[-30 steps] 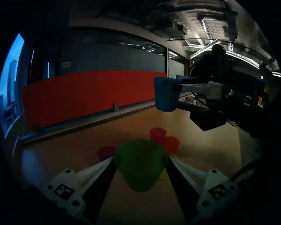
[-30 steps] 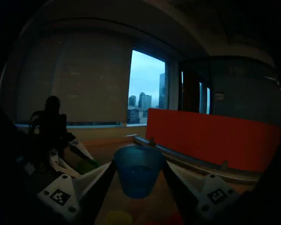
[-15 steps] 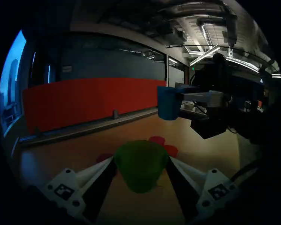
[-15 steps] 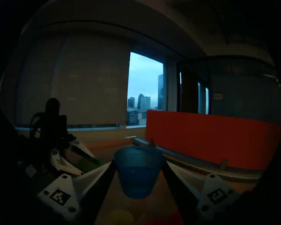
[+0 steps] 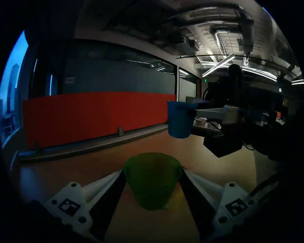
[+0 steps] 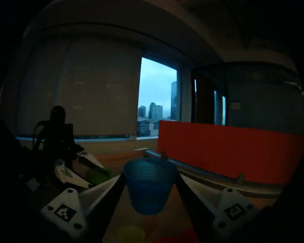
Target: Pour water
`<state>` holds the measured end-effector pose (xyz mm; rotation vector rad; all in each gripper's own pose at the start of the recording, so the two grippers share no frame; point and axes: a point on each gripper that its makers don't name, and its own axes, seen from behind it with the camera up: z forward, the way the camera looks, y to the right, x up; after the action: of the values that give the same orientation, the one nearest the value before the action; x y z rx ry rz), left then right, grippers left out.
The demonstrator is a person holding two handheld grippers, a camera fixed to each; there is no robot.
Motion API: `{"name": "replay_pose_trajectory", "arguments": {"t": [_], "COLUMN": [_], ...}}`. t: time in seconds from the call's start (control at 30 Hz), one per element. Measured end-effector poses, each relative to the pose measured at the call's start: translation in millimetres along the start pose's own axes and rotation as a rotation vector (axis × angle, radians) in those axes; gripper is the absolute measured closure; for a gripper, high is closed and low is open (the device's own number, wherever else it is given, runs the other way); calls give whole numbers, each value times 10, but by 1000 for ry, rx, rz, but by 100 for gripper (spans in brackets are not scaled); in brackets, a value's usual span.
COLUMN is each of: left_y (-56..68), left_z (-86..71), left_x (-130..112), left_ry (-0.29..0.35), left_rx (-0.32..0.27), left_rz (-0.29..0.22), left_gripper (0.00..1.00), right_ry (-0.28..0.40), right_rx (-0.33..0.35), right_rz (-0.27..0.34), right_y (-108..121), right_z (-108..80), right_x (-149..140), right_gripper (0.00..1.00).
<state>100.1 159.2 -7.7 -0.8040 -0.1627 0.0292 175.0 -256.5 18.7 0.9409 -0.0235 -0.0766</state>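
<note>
Spanning the table (image 5: 91, 162) behind green cup (image 5: 153, 180) and blue cup (image 5: 179, 119): red partition (image 5: 91, 113).

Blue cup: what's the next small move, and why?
Probably carry the blue cup sideways until it is over the green cup, before any tilt. In the left gripper view it hangs upright in the right tool, raised and off to one side of the green cup held by the left tool. Pouring from there would likely miss.
</note>
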Motion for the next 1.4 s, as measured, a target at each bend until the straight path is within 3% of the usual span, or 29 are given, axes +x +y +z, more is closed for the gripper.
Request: {"name": "replay_pose_trajectory", "arguments": {"t": [0.6, 0.9, 1.4], "left_y": [257, 326, 475], "left_z": [-17, -23, 0], "left_x": [262, 273, 260], "left_ry": [54, 63, 53], "left_rx": [-41, -57, -111], "left_rz": [9, 7, 1], "left_gripper": [12, 12, 12], "right_ry": [-4, -18, -36], "right_rx": [0, 6, 17], "right_rz": [-9, -35, -140], "right_y": [-99, -158, -182], "right_z": [-125, -151, -135], "right_x": [129, 172, 306], "right_gripper": [9, 10, 10]}}
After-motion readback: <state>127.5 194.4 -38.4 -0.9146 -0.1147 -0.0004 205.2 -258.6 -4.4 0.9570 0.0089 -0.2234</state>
